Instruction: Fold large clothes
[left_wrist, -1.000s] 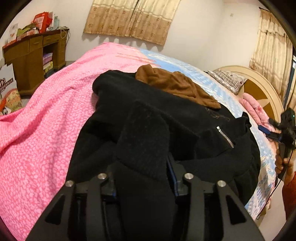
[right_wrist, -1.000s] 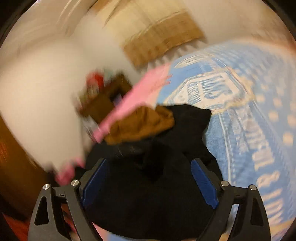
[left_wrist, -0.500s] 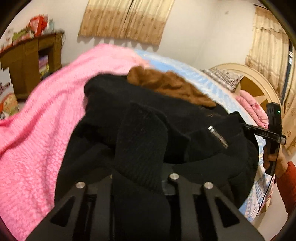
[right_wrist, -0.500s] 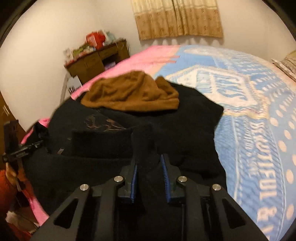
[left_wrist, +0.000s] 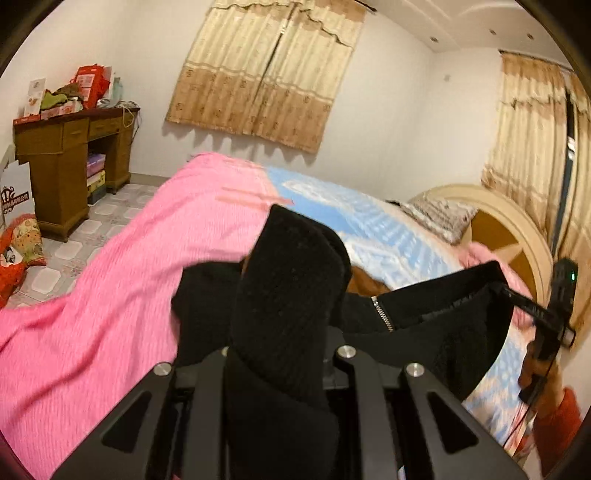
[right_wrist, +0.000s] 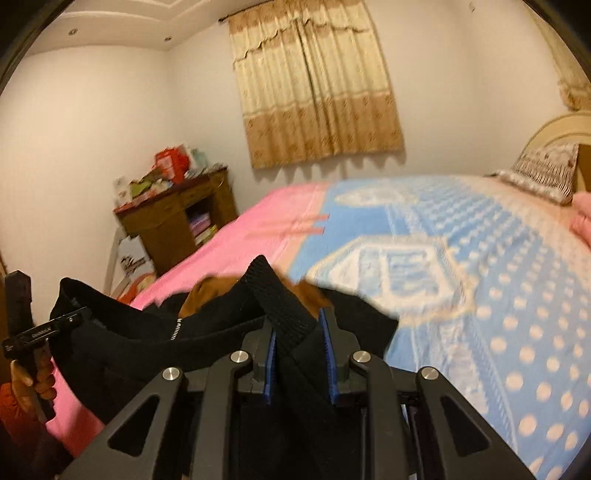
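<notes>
A jacket (left_wrist: 424, 325) hangs above the bed (left_wrist: 129, 295), stretched between the left hand-held gripper (left_wrist: 280, 354) and the right hand-held gripper (right_wrist: 299, 354). A worktop (left_wrist: 66, 155) stands left of the bed, a pillow (right_wrist: 543, 173) at its head.

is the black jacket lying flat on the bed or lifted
Lifted: both grippers, left and right, clamp the black jacket's ribbed edge, stretched between them above the bed.
</notes>
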